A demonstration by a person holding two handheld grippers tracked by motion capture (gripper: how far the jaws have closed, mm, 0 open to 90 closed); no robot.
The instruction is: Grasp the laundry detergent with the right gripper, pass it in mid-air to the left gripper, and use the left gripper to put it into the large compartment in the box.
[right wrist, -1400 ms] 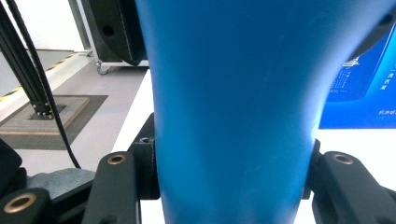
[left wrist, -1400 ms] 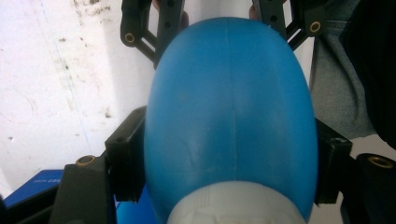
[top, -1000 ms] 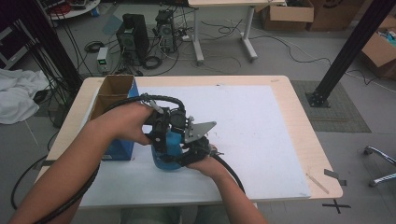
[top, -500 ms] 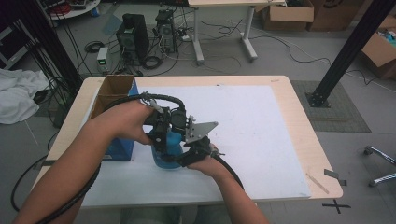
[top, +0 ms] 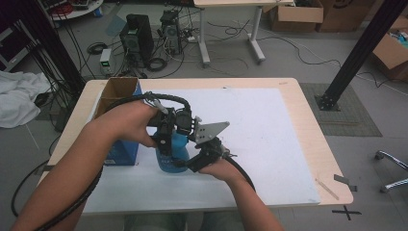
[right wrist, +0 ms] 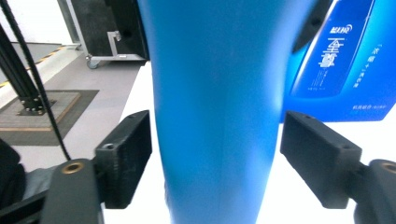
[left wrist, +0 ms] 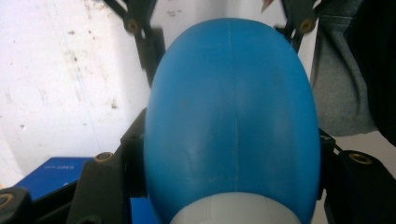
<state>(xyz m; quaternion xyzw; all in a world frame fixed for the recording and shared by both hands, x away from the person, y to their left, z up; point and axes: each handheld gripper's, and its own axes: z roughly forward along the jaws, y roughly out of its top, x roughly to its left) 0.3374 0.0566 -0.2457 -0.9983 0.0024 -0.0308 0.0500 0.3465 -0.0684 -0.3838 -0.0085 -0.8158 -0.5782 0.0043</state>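
Observation:
A blue bottle (top: 172, 155) stands upright on the white sheet (top: 260, 139), left of the table's middle. My left gripper (top: 166, 131) comes down on it from above; in the left gripper view its jaws press both sides of the bottle (left wrist: 233, 116) just below the pale neck. My right gripper (top: 193, 161) reaches in from the right at the lower body. In the right gripper view the bottle (right wrist: 219, 116) spans the whole gap between the two black jaws, which meet its sides. The right gripper (left wrist: 219, 32) also appears farther down the bottle in the left gripper view.
A tall blue box (top: 122, 150) with an open cardboard top stands just left of the bottle, close to the left hand; its printed face (right wrist: 336, 60) is right behind the bottle. The wooden table's rim (top: 315, 130) runs along the right. Computers, cables and boxes lie on the floor beyond.
Almost nothing: both hands stay on the bottle, and the right gripper's grey plate has shifted very slightly.

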